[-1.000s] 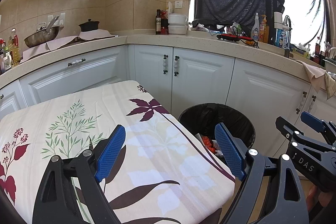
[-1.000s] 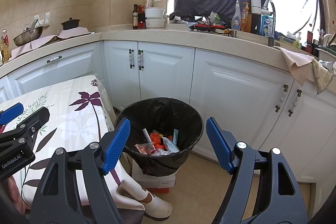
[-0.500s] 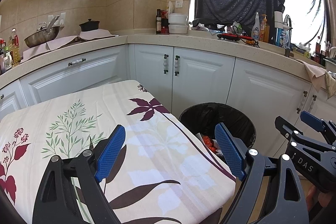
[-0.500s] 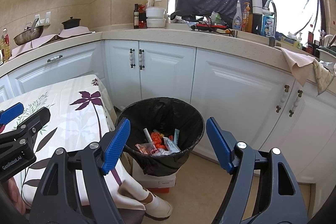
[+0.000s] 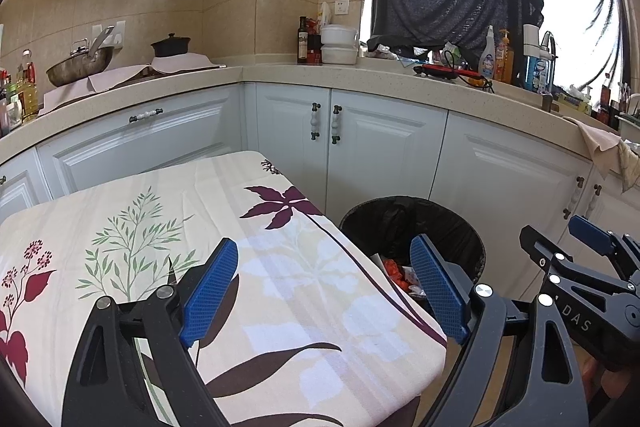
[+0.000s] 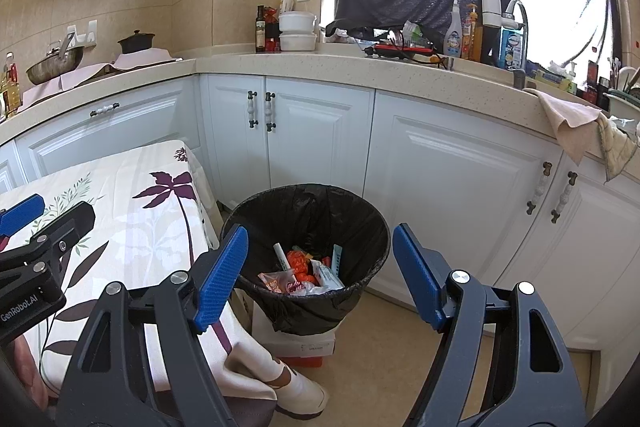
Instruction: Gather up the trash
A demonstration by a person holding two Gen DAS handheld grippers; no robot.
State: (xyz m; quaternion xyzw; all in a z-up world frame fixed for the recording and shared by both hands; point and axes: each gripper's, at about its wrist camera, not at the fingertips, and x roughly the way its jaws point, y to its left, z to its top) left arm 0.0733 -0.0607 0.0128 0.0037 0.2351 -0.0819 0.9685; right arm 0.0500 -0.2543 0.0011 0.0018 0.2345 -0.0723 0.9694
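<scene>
A black-lined trash bin stands on the floor by the table; it holds wrappers and other trash. In the left wrist view the bin shows past the table's right edge. My left gripper is open and empty above the floral tablecloth. My right gripper is open and empty, above and in front of the bin. Each gripper shows at the edge of the other's view: the right one, the left one.
White cabinets and a beige counter wrap around behind the bin, with bottles, pots and a wok on top. A white box sits under the bin. Cloths hang over the counter edge at right.
</scene>
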